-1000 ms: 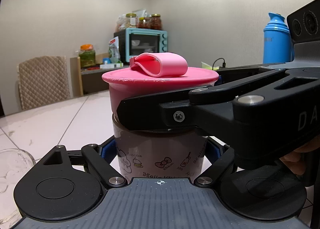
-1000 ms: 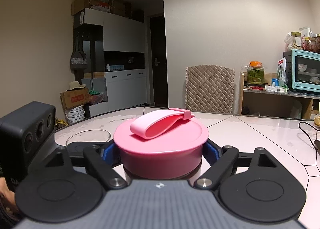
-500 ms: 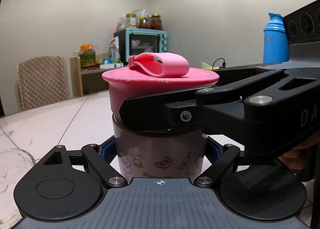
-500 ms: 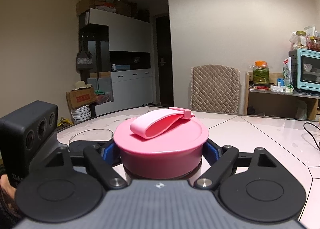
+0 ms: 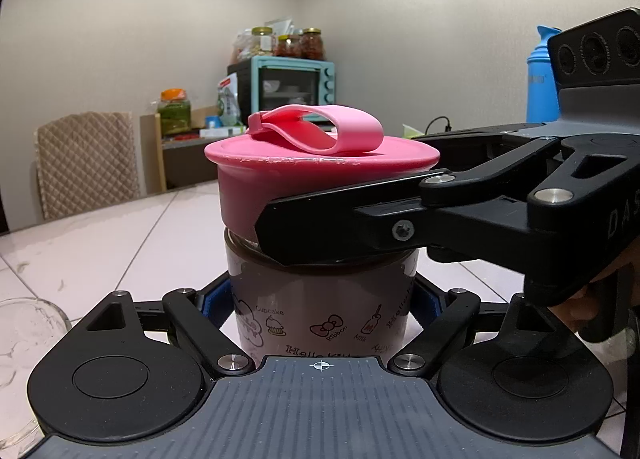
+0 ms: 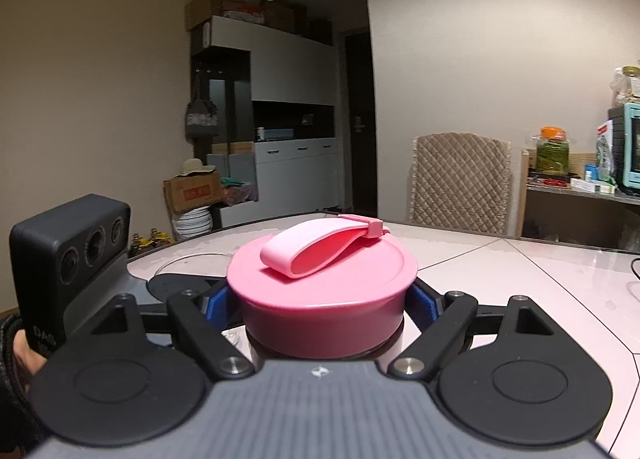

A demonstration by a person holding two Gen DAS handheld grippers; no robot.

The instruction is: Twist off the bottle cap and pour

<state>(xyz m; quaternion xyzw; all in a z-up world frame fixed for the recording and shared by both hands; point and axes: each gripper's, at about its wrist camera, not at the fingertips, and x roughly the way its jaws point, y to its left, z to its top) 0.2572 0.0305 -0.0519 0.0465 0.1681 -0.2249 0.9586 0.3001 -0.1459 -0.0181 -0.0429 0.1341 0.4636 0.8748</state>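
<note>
Squat printed bottle (image 5: 320,299) of dark liquid stood on the pale tiled table (image 5: 100,255), body clamped by left gripper (image 5: 320,303), broad pink loop-handled cap (image 6: 322,291) gripped by right gripper (image 6: 322,305).

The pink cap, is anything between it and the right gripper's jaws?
Nothing visible. The right gripper has its jaws closed straight on the sides of the pink cap, while the left gripper clamps the bottle body below it.
</note>
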